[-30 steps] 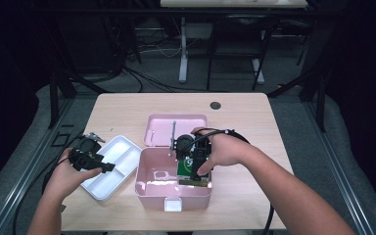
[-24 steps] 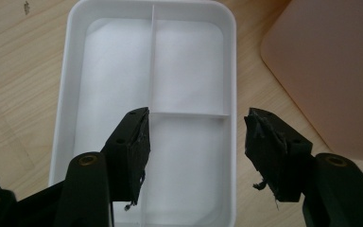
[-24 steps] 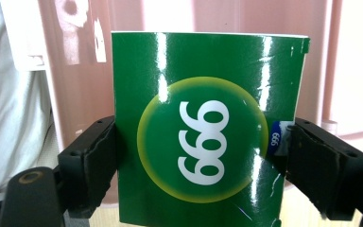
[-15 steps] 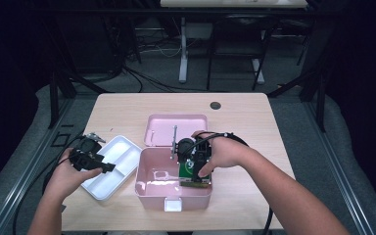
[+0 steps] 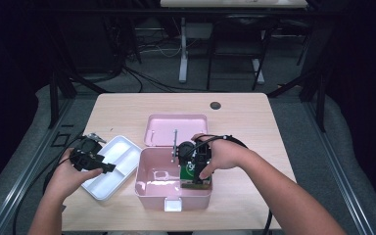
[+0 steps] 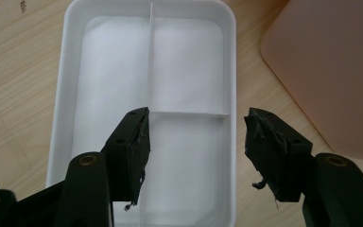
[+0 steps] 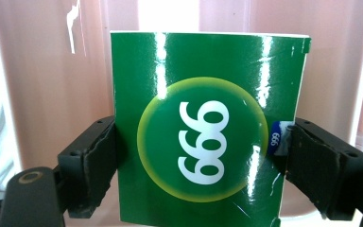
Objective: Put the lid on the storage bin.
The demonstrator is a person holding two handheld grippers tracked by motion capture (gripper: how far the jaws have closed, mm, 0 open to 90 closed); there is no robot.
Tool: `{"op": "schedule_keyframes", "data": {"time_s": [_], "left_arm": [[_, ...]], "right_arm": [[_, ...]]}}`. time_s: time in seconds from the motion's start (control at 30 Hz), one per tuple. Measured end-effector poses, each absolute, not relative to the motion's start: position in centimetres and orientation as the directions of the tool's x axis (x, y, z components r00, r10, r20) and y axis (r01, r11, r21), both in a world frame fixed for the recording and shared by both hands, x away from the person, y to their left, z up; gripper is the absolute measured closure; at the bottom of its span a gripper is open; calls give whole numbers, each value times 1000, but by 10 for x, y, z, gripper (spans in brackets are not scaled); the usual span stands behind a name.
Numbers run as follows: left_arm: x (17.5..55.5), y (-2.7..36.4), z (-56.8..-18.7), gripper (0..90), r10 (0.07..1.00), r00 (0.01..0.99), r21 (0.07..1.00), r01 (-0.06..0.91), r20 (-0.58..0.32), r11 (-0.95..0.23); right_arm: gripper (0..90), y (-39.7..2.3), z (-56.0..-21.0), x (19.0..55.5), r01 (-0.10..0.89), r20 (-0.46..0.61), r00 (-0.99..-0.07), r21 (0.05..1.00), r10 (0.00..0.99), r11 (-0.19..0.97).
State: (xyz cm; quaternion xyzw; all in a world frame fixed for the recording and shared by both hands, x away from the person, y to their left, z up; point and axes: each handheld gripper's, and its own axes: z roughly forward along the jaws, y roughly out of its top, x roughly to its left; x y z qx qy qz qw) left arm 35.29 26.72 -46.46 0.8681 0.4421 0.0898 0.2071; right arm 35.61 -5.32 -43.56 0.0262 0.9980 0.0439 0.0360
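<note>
Right gripper (image 7: 196,156) clamped on green "999" box (image 7: 208,127), inside pink bin (image 5: 149,188), near table's front edge. Left gripper (image 6: 194,146) agape over white divided tray (image 6: 66,94). Advice: lower squarely, release gently.

The high view looks forward and down from above the person's side of the table (image 5: 254,117), taking in the whole tabletop, the floor and the frames past its far edge; forearms enter from the bottom. The left gripper view looks steeply down, close over the white divided tray (image 6: 66,94) near the table's left edge, with a corner of the pink box (image 6: 331,71) at its right; both things also appear in the high view. The right gripper view sits very close inside that pink box, facing its wall, with a green packet (image 7: 208,132) across most of the frame; the high view shows the same packet from above.
</note>
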Motion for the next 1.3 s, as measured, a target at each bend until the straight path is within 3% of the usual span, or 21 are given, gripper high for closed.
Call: {"op": "schedule_keyframes", "data": {"time_s": [1.3], "left_arm": [[353, 267, -466, 409, 803, 595, 438, 729, -26, -526]], "right_arm": [[157, -51, -464, 361, 71, -36, -997, 69, 73, 995]]}}
